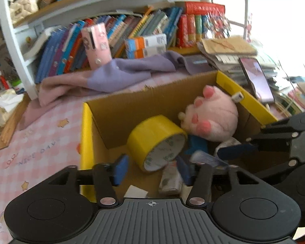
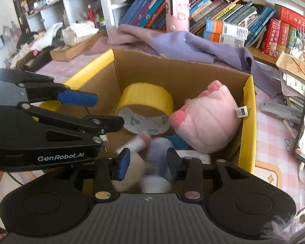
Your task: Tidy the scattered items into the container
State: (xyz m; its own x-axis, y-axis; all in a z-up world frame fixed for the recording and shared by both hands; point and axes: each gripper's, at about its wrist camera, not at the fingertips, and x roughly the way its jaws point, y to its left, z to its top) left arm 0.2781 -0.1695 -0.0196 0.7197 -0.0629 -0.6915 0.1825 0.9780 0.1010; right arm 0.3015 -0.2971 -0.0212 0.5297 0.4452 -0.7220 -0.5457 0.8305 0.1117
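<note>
Both grippers hang over the open cardboard box [image 2: 181, 69], the container for this task, which stands on the pink checked tablecloth [image 1: 30, 142].

The left gripper [image 1: 150, 168] has its jaws spread wide with nothing between the blue pads [image 1: 120, 168]. It is empty, and appears positioned above the near-left part of the box, just in front of the yellow tape roll [image 1: 156, 142].

The right gripper [image 2: 148, 162] is also parted. A pale, whitish-blue item [image 2: 155, 162] shows between its pads, but motion blur hides its shape and whether the pads touch it; it looks to be dropping or just released into the box — a judgement, not a certainty.

Contents already in the box:
- the yellow tape roll, lying on its side against the far-left wall;
- a pink plush toy [image 2: 209, 120], leaning into the far-right corner, its label at the yellow rim;
- a blue object and small packets beneath them, too blurred to identify.

Outside the box lie a purple cloth [image 2: 185, 44] behind it and a phone [image 1: 256, 79] propped to its right. The task appears well advanced.
</note>
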